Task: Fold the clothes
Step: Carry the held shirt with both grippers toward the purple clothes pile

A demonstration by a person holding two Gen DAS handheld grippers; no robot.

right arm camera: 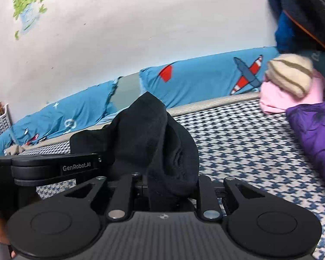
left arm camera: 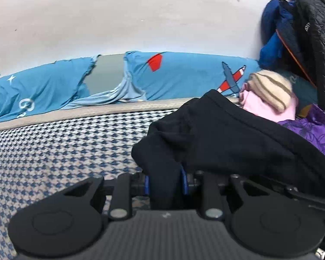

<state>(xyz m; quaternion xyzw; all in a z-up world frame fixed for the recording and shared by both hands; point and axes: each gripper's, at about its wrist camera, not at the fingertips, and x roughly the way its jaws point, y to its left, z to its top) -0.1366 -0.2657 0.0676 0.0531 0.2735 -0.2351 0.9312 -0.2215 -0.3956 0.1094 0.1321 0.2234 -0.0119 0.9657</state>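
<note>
Black garment (left arm camera: 216,134) bunched, pinched in both claws (left arm camera: 165,183) (right arm camera: 170,186)

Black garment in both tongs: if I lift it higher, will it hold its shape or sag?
It will likely sag: the black garment already droops in soft folds between the left tongs and the right tongs. It looks thick and fleecy, so probably not slippery. Its loose end may drag on the houndstooth cover.

2 wrist views, low, near, facing shared wall (left arm camera: 119,21).
</note>
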